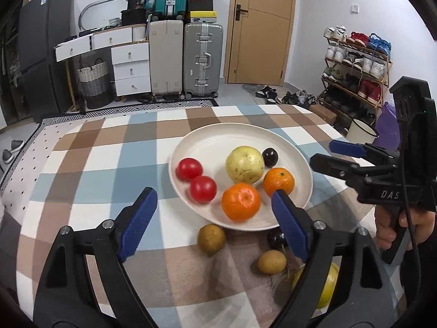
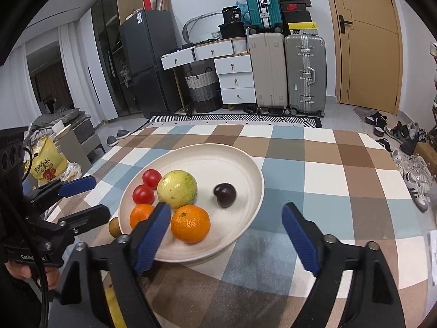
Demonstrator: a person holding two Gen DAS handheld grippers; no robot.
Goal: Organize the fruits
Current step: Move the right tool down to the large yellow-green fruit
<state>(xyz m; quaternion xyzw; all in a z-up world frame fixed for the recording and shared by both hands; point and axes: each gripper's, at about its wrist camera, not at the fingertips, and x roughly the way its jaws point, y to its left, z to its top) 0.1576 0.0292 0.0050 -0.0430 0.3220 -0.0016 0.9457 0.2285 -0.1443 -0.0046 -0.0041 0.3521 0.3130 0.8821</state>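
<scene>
A white plate (image 1: 218,139) (image 2: 207,155) on the checked tablecloth holds two red tomatoes (image 1: 189,169) (image 2: 151,178), a yellow-green guava (image 1: 245,164) (image 2: 177,189), two oranges (image 1: 240,201) (image 2: 190,223) and a dark plum (image 1: 269,157) (image 2: 225,191). On the cloth near the plate lie two brown kiwis (image 1: 211,239), a second dark plum (image 1: 275,239) and a yellow fruit (image 1: 326,287), partly hidden. My left gripper (image 1: 215,218) is open and empty above the plate's near edge. My right gripper (image 2: 226,229) is open and empty over the plate's near right rim; it also shows in the left wrist view (image 1: 325,154).
The checked tablecloth (image 1: 109,164) covers the table. Beyond its far edge stand suitcases (image 1: 202,60), white drawers (image 1: 131,65), a woven basket (image 1: 94,84) and a door (image 1: 262,27). A shoe rack (image 1: 357,63) stands at the right.
</scene>
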